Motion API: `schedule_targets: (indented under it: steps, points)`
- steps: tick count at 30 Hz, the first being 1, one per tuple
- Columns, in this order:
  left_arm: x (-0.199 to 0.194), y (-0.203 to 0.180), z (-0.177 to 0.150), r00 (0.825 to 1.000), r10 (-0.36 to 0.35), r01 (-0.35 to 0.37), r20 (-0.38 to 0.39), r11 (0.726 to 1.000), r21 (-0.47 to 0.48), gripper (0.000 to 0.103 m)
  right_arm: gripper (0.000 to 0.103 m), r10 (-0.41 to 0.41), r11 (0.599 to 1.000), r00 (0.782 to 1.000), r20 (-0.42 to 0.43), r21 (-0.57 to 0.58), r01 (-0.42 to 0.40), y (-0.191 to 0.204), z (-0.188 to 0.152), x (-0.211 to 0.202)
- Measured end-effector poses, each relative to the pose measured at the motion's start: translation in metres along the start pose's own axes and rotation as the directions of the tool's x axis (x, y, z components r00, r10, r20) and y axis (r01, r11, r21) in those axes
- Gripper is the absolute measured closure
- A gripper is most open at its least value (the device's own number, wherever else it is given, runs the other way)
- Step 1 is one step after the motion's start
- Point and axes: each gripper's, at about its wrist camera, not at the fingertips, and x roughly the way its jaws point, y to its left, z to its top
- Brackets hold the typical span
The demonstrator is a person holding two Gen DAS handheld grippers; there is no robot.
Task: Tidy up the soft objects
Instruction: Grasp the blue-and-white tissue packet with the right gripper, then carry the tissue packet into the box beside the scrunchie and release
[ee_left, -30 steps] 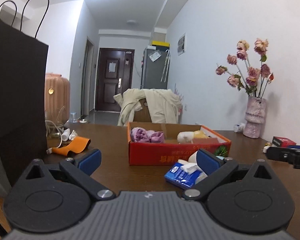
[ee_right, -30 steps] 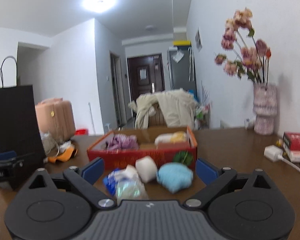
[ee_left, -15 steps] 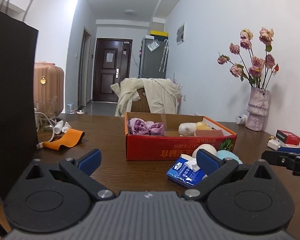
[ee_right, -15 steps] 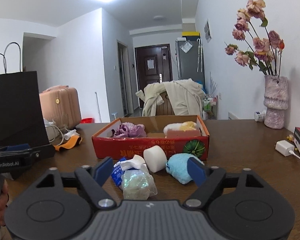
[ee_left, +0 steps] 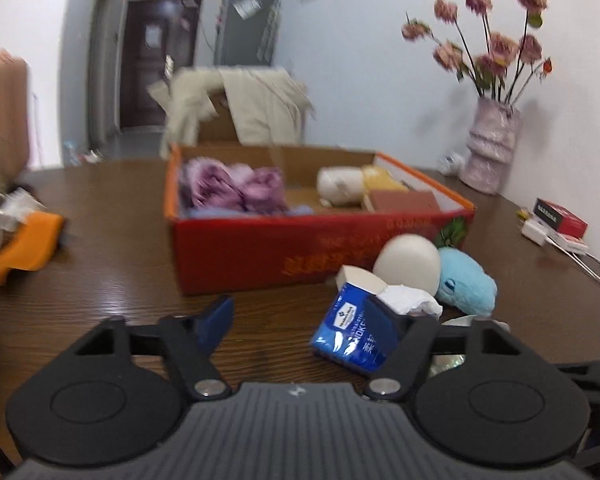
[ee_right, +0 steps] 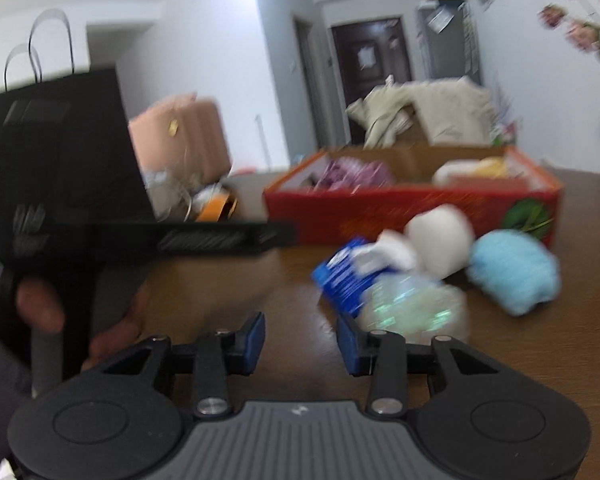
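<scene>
Blue tissue pack (ee_left: 350,334), white ball (ee_left: 407,264), light blue plush (ee_left: 465,285) and shiny clear bag (ee_right: 414,308) together on brown table (ee_left: 112,284), just near of red box (ee_left: 260,246) with purple cloth (ee_left: 236,190) inside. Left gripper (ee_left: 296,322) wide, holding nothing; right gripper (ee_right: 301,338) narrower, also without load, near the bag

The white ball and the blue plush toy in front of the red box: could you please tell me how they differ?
The white ball is smooth, plain and egg-shaped; the blue plush toy is fuzzy, longer and lower, with a dark eye. The white ball sits nearer the red box; the blue plush toy lies to its right. Both rest on the table, outside the red box.
</scene>
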Motion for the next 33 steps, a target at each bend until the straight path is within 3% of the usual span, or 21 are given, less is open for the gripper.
schedule_targets:
  steps: [3,5,10,11,17,24,28,33]
  points:
    - [0.021,0.008,0.002,0.997,-0.061,0.059,-0.044,0.997,-0.045,0.044,0.065,-0.118,0.990,0.993,-0.009,0.083,0.118,-0.014,0.004,0.012]
    - [0.030,0.014,0.000,0.992,-0.108,0.101,-0.068,0.991,-0.092,0.053,0.061,-0.151,0.978,0.989,0.000,0.147,0.149,-0.028,0.007,0.012]
    - [0.032,0.023,-0.002,0.976,-0.207,0.193,-0.070,0.967,-0.166,0.071,0.064,-0.073,0.959,0.997,0.012,0.276,0.067,-0.047,0.005,0.018]
    - [0.032,0.023,-0.002,0.972,-0.226,0.211,-0.071,0.962,-0.173,0.078,0.066,-0.063,0.955,0.998,0.012,0.290,0.057,-0.048,0.005,0.020]
    - [0.007,0.014,-0.012,0.977,-0.182,0.156,-0.112,0.965,-0.213,0.083,0.075,-0.012,0.927,1.000,-0.001,0.374,0.011,-0.061,0.006,0.019]
    - [-0.058,-0.003,-0.044,0.971,-0.189,0.143,-0.144,0.949,-0.281,0.084,0.075,0.102,0.932,0.992,-0.067,0.356,-0.072,-0.053,-0.006,-0.029]
    - [-0.077,-0.018,-0.057,0.970,-0.191,0.142,-0.154,0.948,-0.284,0.084,0.073,0.099,0.947,0.992,-0.081,0.313,-0.069,-0.042,-0.012,-0.051]
    - [-0.077,-0.024,-0.064,0.975,-0.181,0.138,-0.131,0.949,-0.283,0.081,0.073,0.055,0.951,0.996,-0.073,0.309,-0.030,-0.045,-0.017,-0.049]
